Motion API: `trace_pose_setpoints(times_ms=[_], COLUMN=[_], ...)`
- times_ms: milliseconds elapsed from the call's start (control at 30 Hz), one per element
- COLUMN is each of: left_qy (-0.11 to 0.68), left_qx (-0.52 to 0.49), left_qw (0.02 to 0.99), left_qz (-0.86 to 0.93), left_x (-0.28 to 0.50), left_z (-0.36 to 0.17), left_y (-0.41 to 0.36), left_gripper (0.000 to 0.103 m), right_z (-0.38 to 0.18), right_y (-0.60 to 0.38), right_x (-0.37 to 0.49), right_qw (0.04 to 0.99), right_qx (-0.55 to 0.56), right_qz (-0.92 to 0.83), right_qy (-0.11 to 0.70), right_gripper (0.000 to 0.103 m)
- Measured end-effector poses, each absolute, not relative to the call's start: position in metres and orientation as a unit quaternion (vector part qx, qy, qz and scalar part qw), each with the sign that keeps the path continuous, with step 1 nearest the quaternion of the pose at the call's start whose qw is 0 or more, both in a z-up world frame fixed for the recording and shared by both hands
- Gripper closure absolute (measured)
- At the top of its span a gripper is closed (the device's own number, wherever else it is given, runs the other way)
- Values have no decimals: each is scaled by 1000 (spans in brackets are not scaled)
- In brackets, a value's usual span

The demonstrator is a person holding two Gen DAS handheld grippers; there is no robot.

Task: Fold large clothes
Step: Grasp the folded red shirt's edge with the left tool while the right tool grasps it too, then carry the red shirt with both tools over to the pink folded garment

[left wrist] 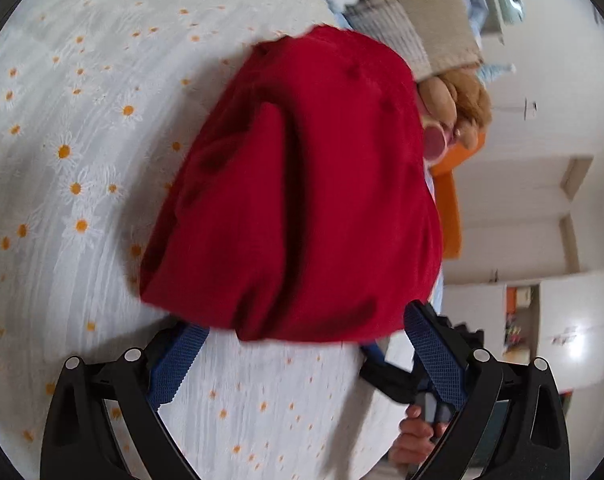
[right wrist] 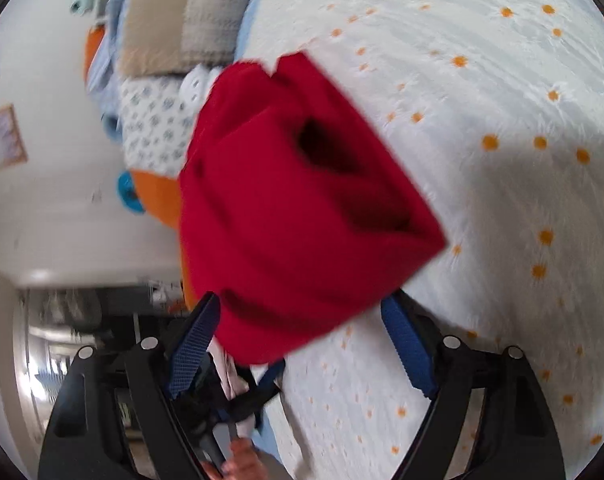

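A red garment (left wrist: pixel 302 192), folded into a thick bundle, lies on the white daisy-print bedspread (left wrist: pixel 82 140). It also shows in the right wrist view (right wrist: pixel 294 208). My left gripper (left wrist: pixel 306 340) is open, its blue pads on either side of the bundle's near edge, which lies over the tips. My right gripper (right wrist: pixel 302 320) is open too, its blue pads flanking the bundle's near end. Both views are blurred. The right gripper, held by a hand, shows in the left wrist view (left wrist: pixel 418 396).
Pillows and a beige knitted blanket (left wrist: pixel 418 12) lie at the head of the bed, with plush toys (left wrist: pixel 458 108) and an orange cushion (left wrist: pixel 450 208) beside the garment. The bed's edge, white walls and a doorway (right wrist: pixel 62 352) lie beyond.
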State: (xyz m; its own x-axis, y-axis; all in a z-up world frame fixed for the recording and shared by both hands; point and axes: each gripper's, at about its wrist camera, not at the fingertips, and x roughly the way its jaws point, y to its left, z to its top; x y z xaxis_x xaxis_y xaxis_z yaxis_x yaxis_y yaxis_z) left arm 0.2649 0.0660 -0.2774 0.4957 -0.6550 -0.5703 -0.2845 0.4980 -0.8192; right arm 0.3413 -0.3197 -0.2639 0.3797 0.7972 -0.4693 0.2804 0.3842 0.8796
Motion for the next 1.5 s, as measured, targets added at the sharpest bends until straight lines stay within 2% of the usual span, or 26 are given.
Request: trace_pose_setpoints(times_ms=[167,300,400,567,767,833,933,967,1033,1067,1133,1233,1333,1500], left_qy=[467,453,454,478,570,574,537,522,497,493,482,465,449,419], left_qx=[-516,-500,-482,-491,-447,-445,-438,-435,-417,-401,-365,-326,-287,-248], left_qw=[709,733,746,725,684,684,720,733,760,772,796,823,845,871], left_qz=[-115,-92,-69,-74,-90,-68,-40,-37,-28,-23,-22,-29,-44,-71], left_x=[272,279,285,302,334,337,326,321,313,313,310,307,305,295], left_z=[-283,-279,-277,-275,-273,-272,-267,-266,-262,-258,-245,-228,-208,-176], left_y=[72,67,60,70,70,67,59,57,52,48,41,35,32,25], left_gripper=[5,4,3,2,2,2,2,2,7,10,22,37,47,52], right_z=[-256,-260,-259,-265,-268,-267,-263,-262,-262,-261,-262,-262,-243,-176], right_y=[-312,-310,-303,-305,-306,-303,-298,-299,-302,-302,-302,-306,-304,-275], right_x=[355,348,349,361,389,389,382,381,374,371,368,363,360,364], right_qw=[668,683,699,662,617,619,644,648,661,669,678,685,718,818], right_qx=[514,547,540,580,550,546,541,539,535,531,535,536,502,364], right_qz=[172,152,126,86,106,95,90,92,89,91,102,115,124,150], right_qy=[510,459,451,467,553,556,533,530,520,512,494,479,466,420], right_gripper=[15,10,4,3,3,3,4,5,16,18,30,41,48,53])
